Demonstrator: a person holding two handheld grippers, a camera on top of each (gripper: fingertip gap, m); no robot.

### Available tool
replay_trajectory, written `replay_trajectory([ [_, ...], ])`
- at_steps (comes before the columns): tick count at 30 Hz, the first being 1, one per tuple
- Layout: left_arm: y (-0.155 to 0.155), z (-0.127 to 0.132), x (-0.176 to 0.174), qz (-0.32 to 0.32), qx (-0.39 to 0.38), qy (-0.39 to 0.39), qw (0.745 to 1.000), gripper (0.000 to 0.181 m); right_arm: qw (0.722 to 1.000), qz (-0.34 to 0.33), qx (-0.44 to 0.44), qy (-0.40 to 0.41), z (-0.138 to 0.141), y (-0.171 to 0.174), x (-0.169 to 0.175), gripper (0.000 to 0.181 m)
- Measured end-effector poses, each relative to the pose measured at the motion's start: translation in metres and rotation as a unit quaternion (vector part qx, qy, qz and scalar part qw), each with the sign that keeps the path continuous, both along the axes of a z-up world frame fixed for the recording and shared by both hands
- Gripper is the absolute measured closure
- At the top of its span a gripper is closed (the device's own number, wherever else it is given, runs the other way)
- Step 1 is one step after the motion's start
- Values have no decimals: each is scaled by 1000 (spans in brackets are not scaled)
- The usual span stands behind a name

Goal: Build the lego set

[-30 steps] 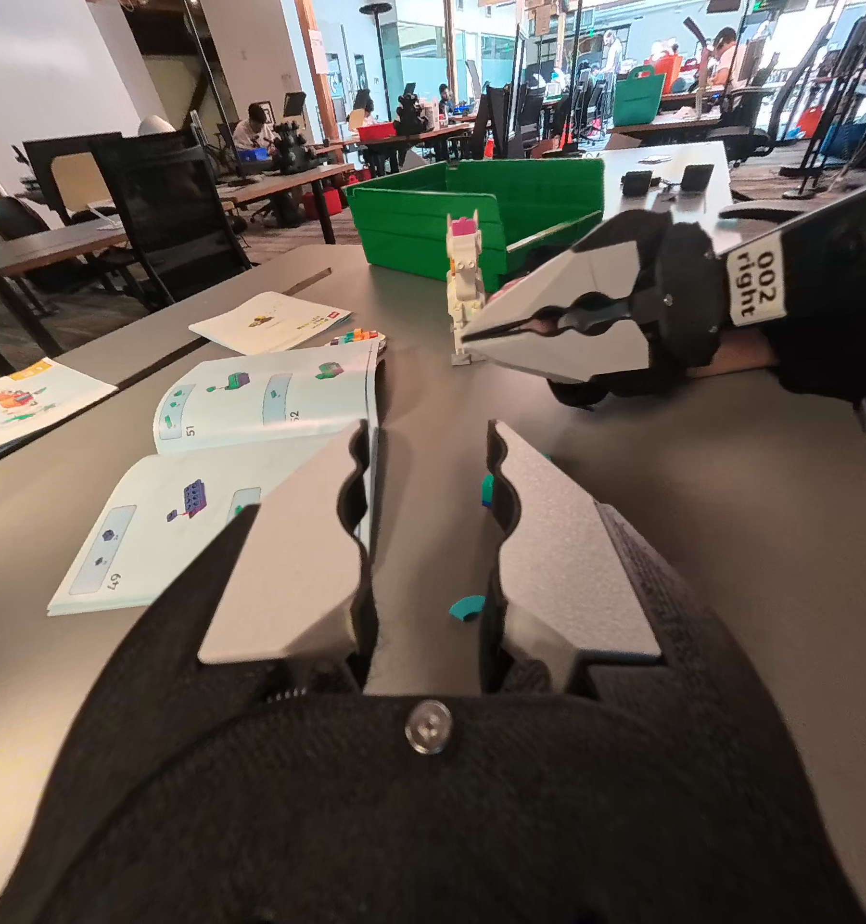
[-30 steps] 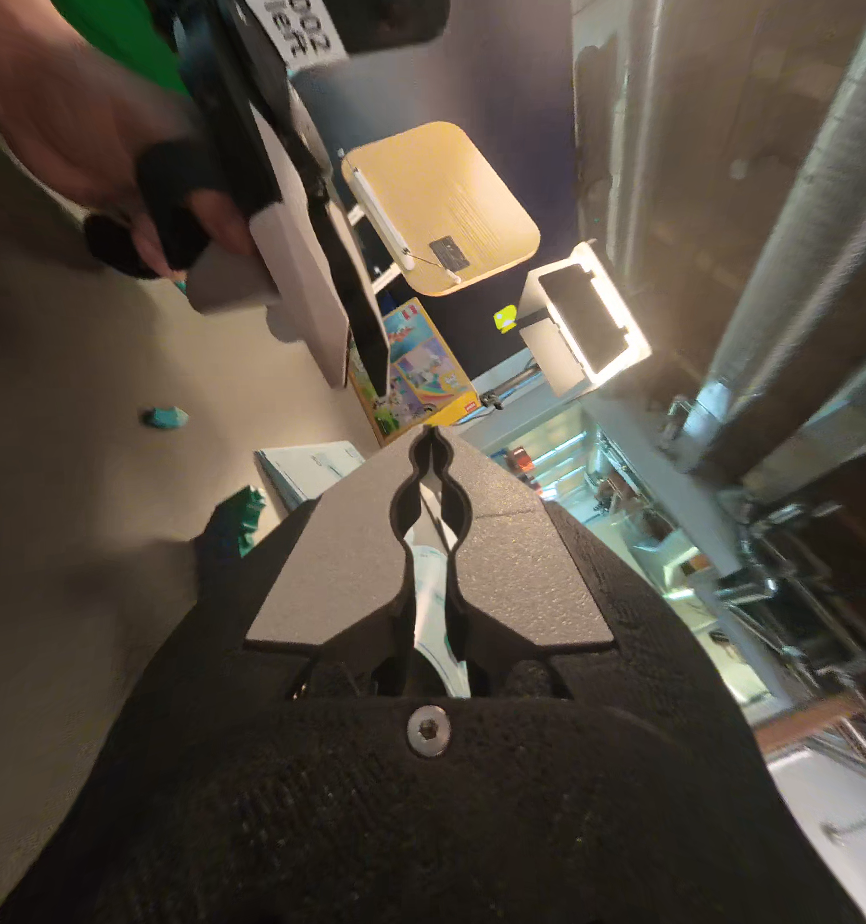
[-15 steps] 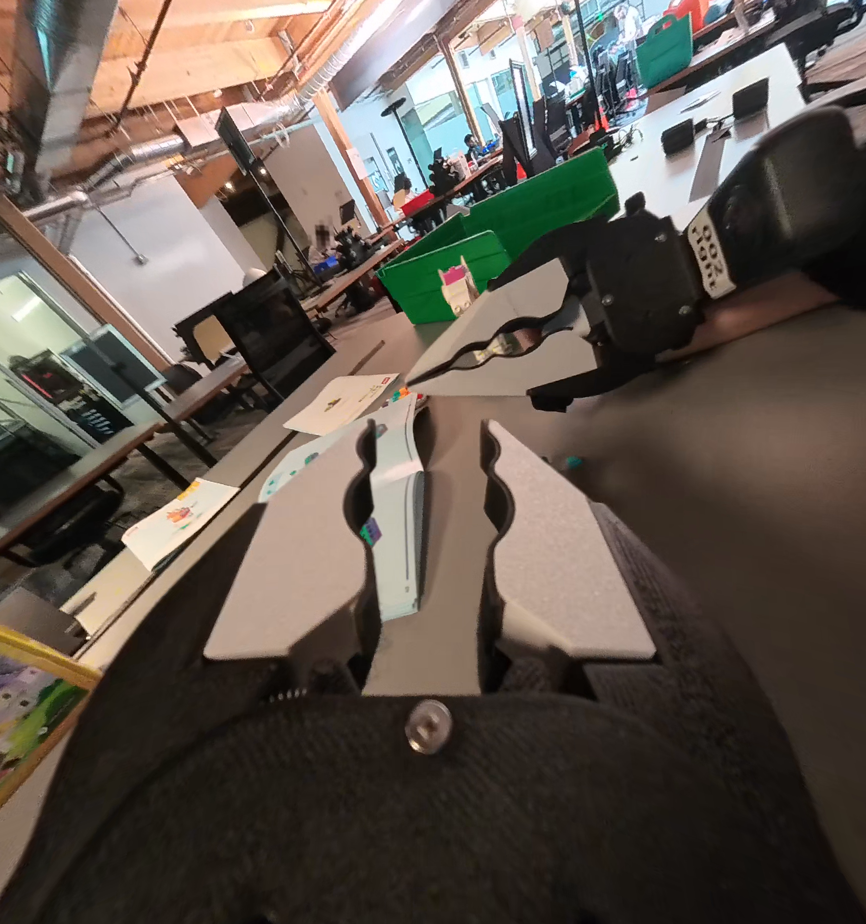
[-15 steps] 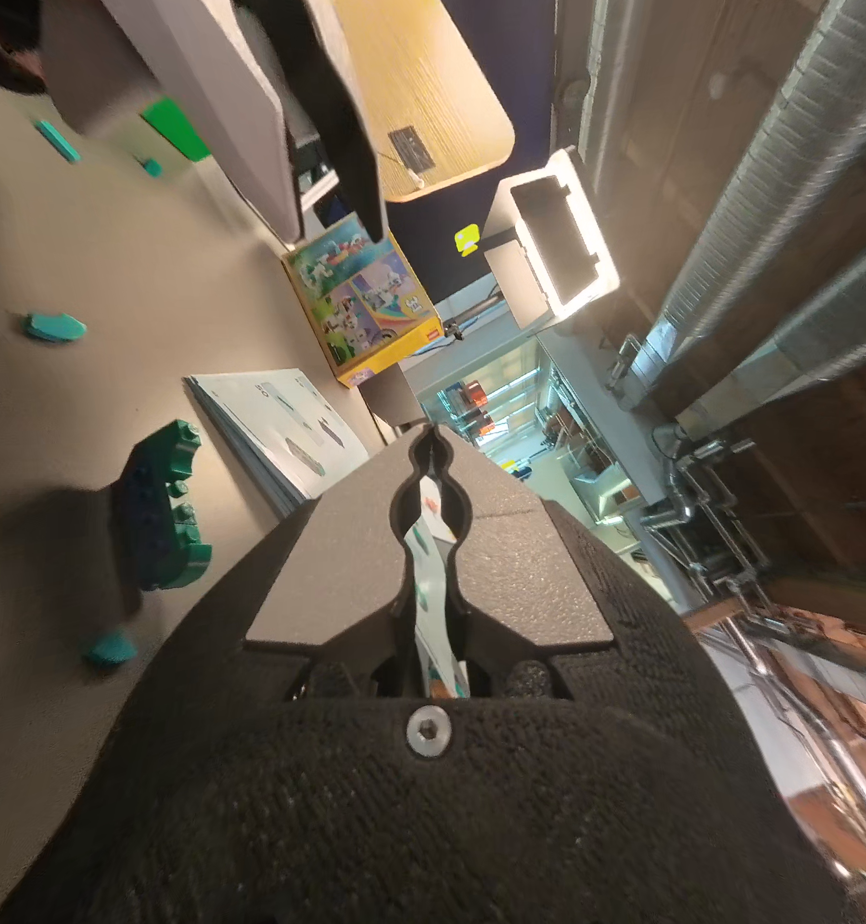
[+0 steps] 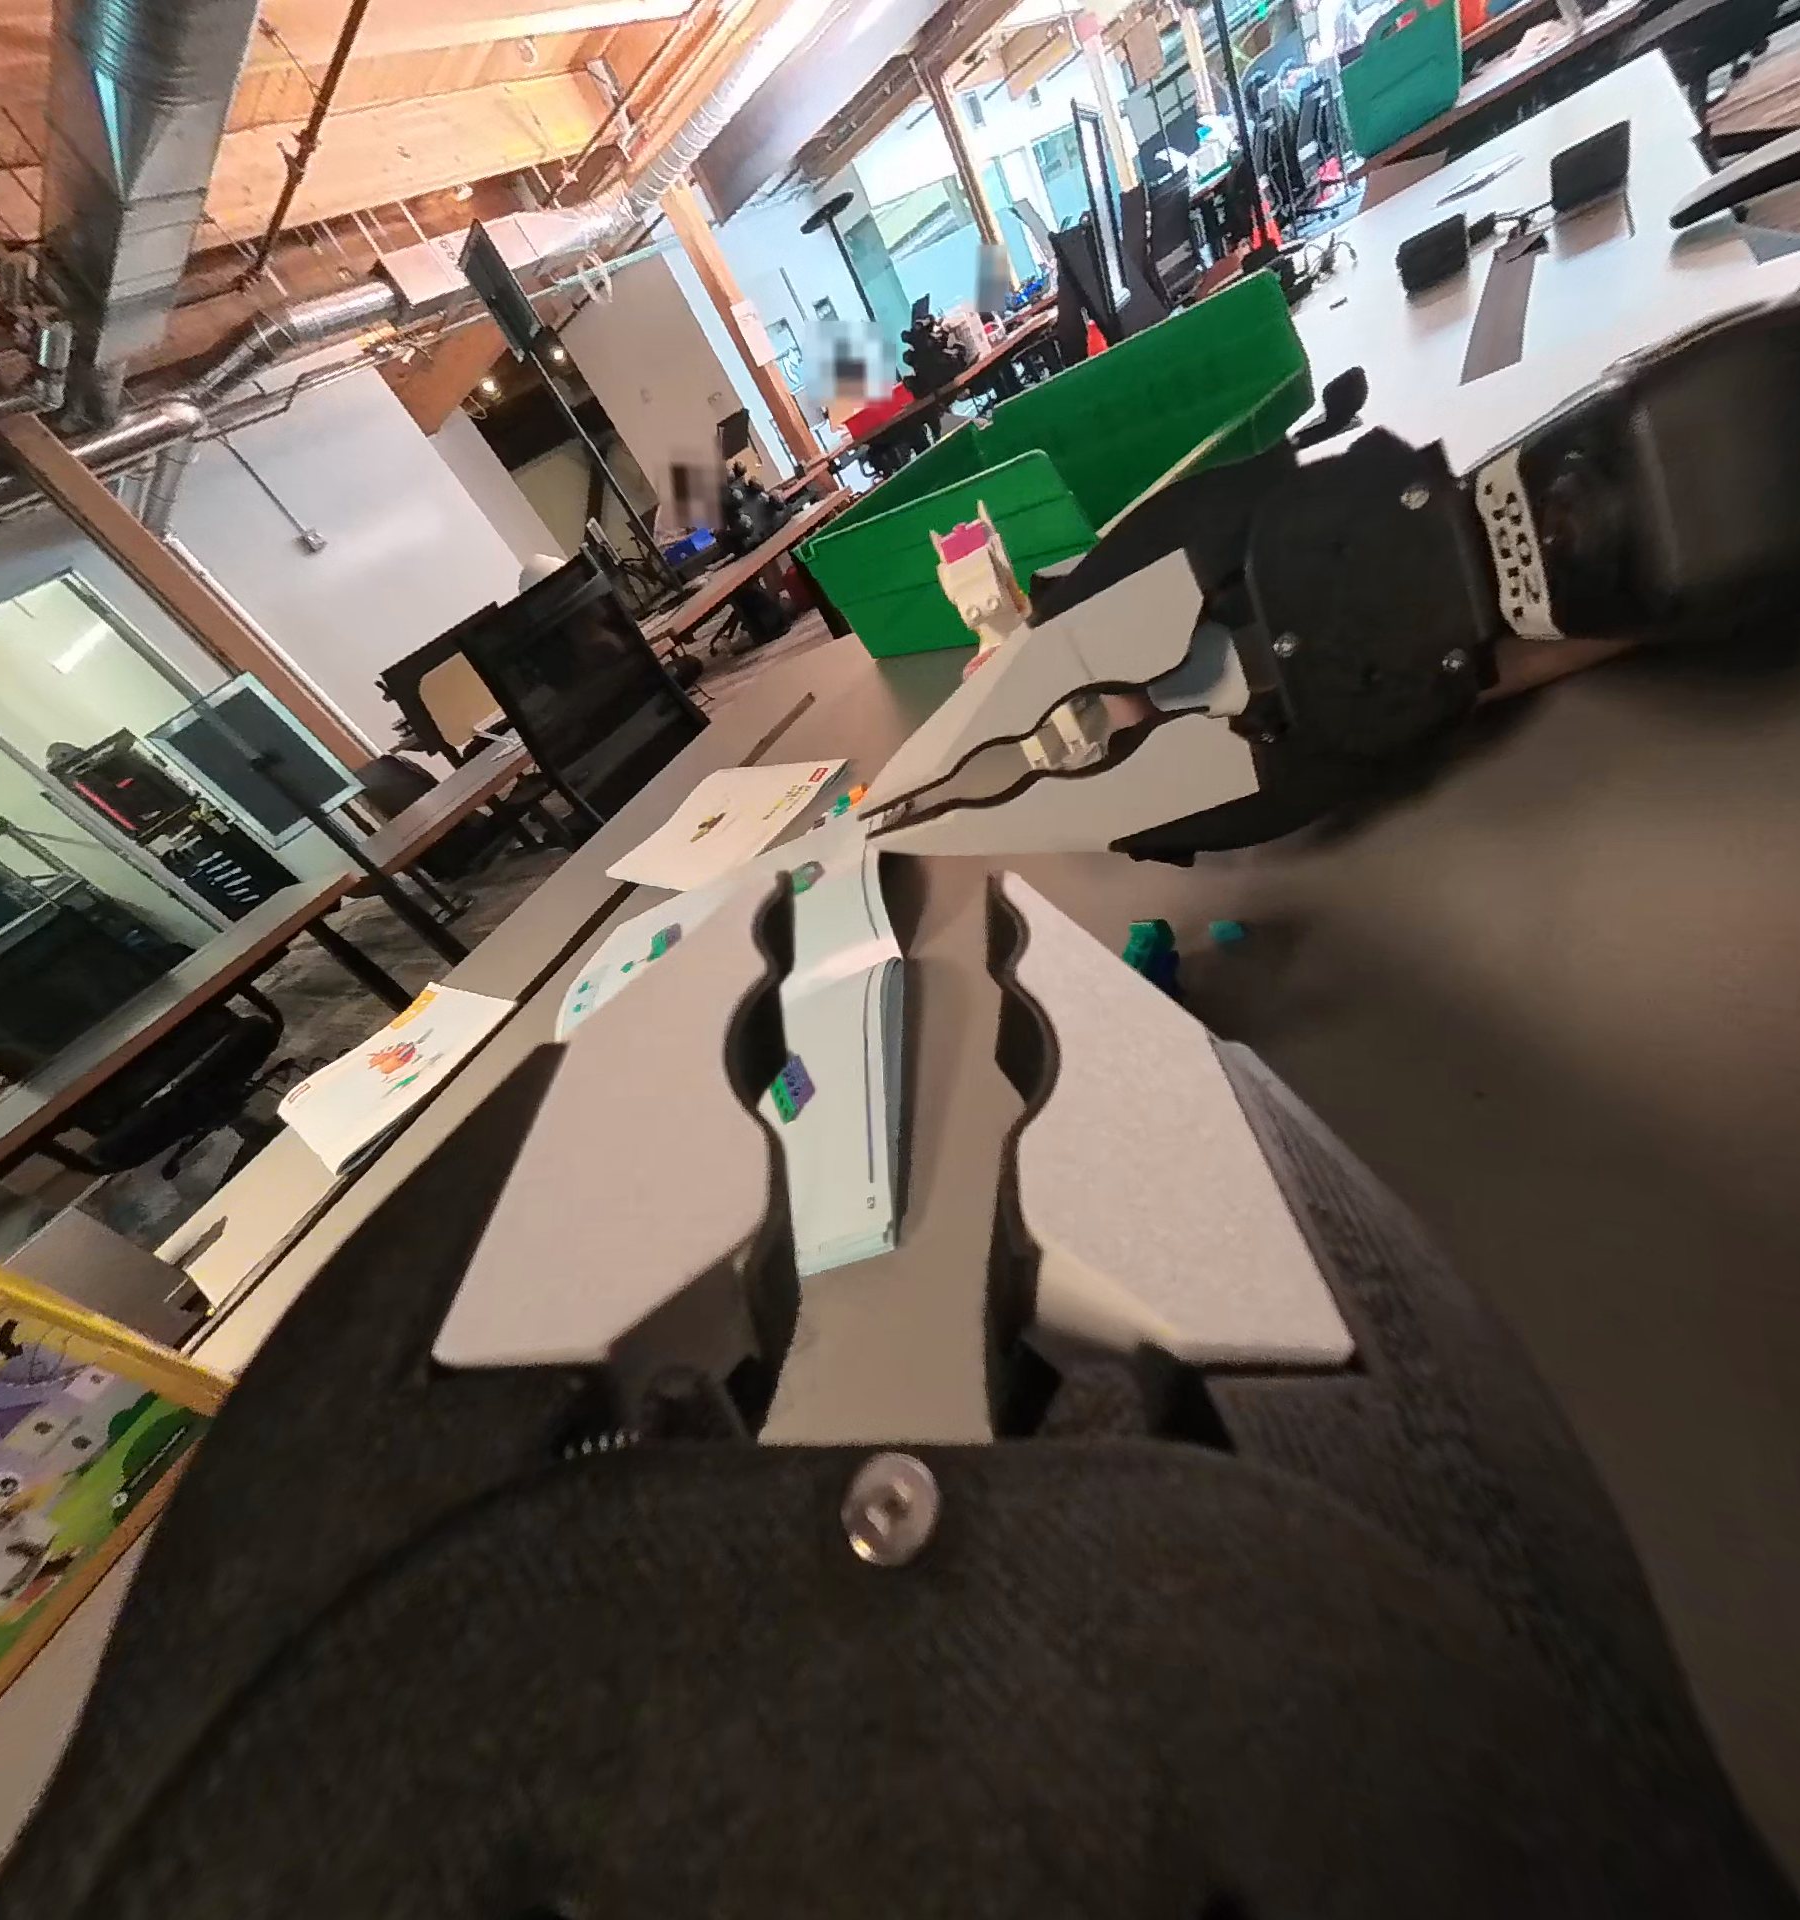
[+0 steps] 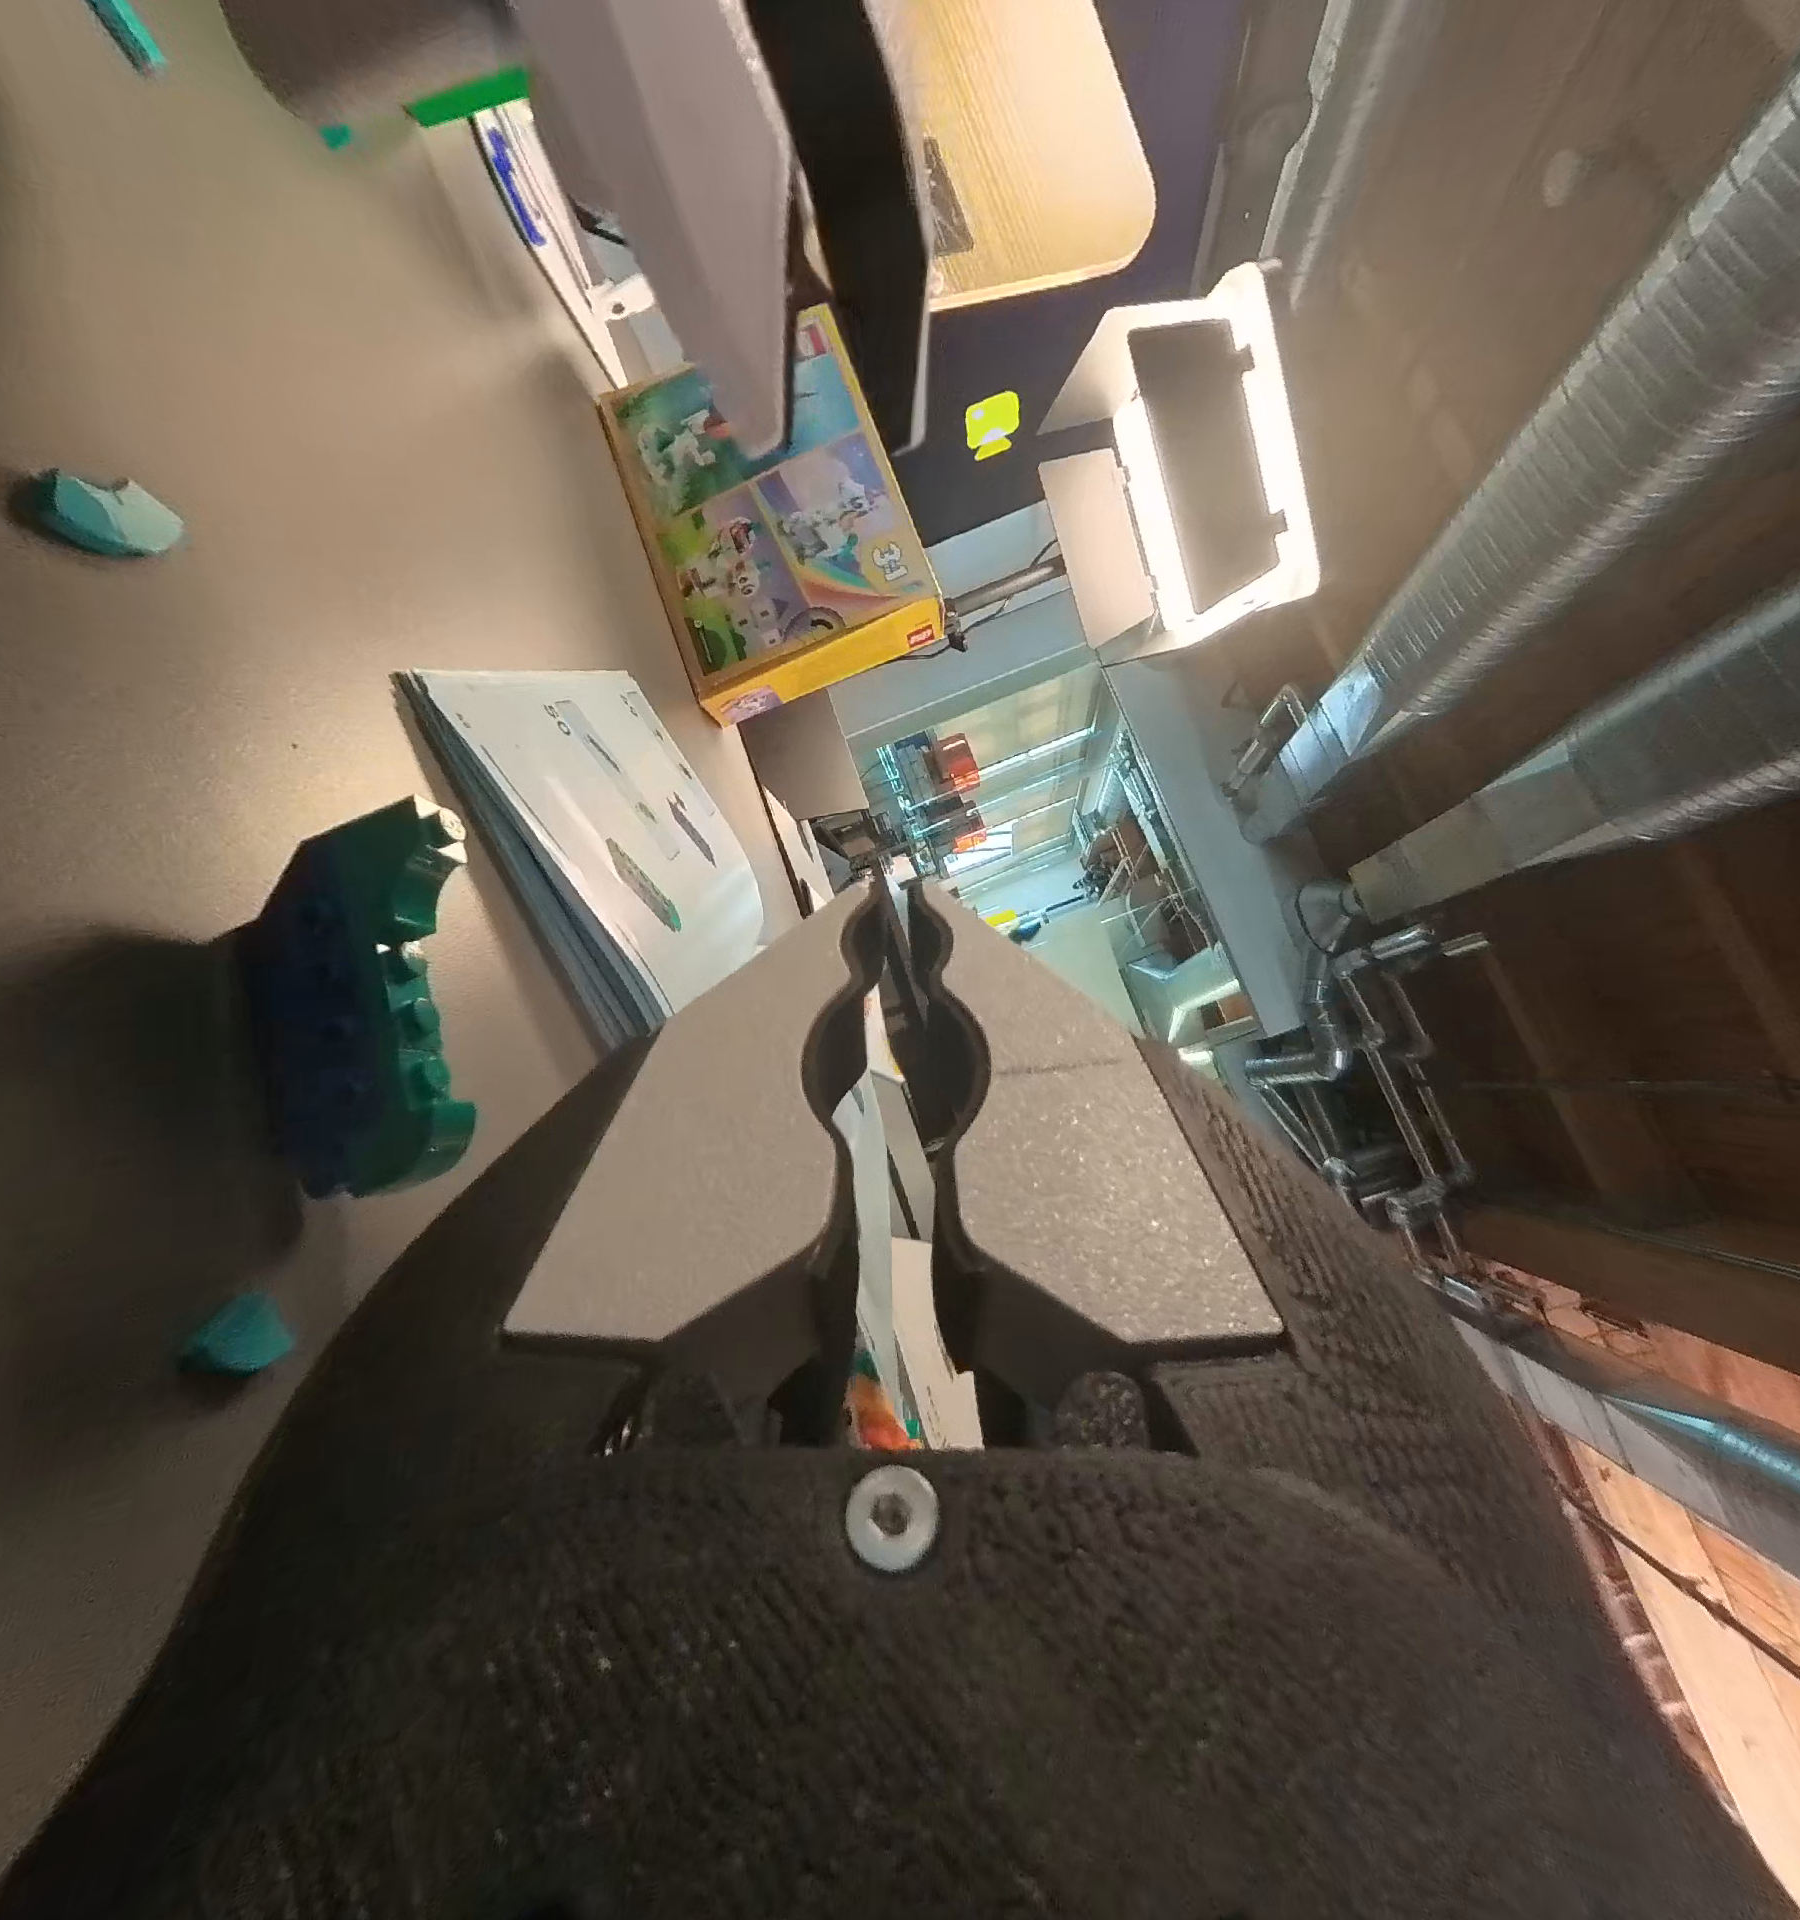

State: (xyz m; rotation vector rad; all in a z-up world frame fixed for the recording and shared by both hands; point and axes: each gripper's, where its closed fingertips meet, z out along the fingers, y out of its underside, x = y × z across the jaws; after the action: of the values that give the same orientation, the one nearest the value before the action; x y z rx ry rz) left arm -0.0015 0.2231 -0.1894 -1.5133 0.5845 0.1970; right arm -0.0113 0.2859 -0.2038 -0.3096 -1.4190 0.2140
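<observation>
Lego set, part-built, spread over a grey desk [image 5: 1498,1039].

- Green-and-blue sub-assembly [image 6: 356,997]: lies on the desk beside the open manual [image 6: 584,831], studs showing. Seen small past the left tongs' tip in the left wrist view.
- Loose teal pieces [image 6: 96,509]: two or three, scattered near the sub-assembly, apart from it and from each other.
- White figure [image 5: 979,592] with pink top: stands upright in front of the green bin [image 5: 1031,499], presumably a finished part set aside.
- Manual: open flat, pages up, likely kept in reach for checking steps. Further leaflets lie beyond it.
- Box [image 6: 771,540], yellow-edged: at the desk's edge, clear of the work.
- Left tongs [image 5: 891,914]: spread, empty, held low over the manual's edge.
- Right tongs [image 6: 891,914]: pressed nearly together, rolled on their side above the desk. A pale shape shows through the gap in the left wrist view [image 5: 1062,743]; whether it is a pinched piece or the figure behind, I cannot tell.

Judgement: a pause to consult the page; teal pieces await fitting.
</observation>
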Motion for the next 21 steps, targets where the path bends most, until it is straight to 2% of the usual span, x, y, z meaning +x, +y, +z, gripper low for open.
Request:
replay_trajectory([
  [1, 0, -1, 1, -2, -2, 4, 1000, 145, 1000, -1, 0, 0, 0, 0, 0, 179],
  [7, 1, -2, -1, 4, -5, 6, 1000, 145, 1000, 2, -12, 1, 1, 0, 0, 180],
  [11, -1, 7, -2, 13, 16, 1, 1000, 144, 999, 2, -33, 4, 3, 4, 0, 180],
  [14, -10, 27, -2, 24, 74, 9, 997, 144, 997, 21, -74, -8, 2, 3, 1, 179],
  [17, -24, 51, 3, 30, 150, 32, 988, 145, 980, 108, -158, -61, -1, -21, -3, 178],
  [21, -36, 63, 16, 19, 204, 69, 976, 147, 951, 133, -238, -144, 14, -27, -41, 174],
])
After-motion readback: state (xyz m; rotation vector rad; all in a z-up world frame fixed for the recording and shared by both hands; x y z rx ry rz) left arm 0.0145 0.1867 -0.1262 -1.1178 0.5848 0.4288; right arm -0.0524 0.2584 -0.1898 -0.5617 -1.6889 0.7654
